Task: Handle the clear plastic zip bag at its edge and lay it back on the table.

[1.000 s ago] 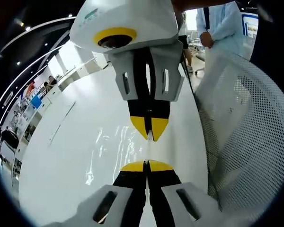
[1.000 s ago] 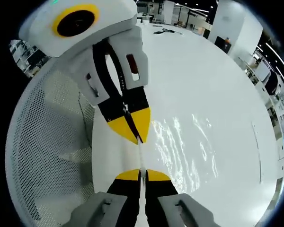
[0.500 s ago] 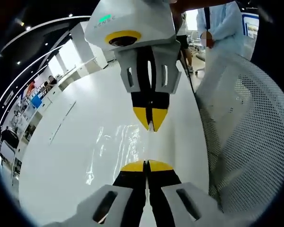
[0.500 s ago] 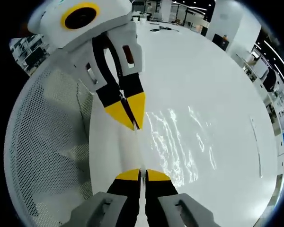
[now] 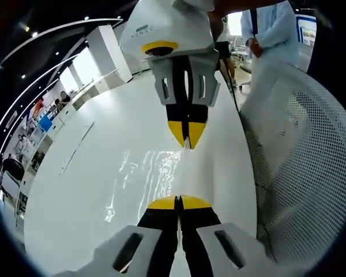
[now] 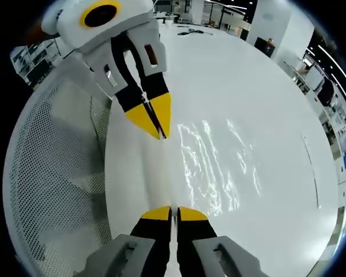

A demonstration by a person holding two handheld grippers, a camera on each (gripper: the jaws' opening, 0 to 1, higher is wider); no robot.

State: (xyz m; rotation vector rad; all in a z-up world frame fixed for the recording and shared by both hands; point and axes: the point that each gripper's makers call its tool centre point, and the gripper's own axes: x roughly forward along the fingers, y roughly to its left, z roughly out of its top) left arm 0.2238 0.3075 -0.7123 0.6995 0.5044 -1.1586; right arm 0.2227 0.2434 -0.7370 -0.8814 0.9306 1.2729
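Note:
The clear zip bag lies crinkled and shiny on the white table, its edge stretched as a thin strip between the two grippers. My left gripper is shut on one end of that edge. The right gripper faces it from above in the left gripper view, also shut on the edge. In the right gripper view my right gripper pinches the near end of the bag, while the left gripper pinches the far end.
A white mesh chair back stands close beside the table's edge, on the left in the right gripper view. A person in a light shirt stands behind it. Small dark items lie at the table's far end.
The two grippers have drawn apart along the bag's edge, so a longer strip of edge is stretched between them. Both stay shut on it.

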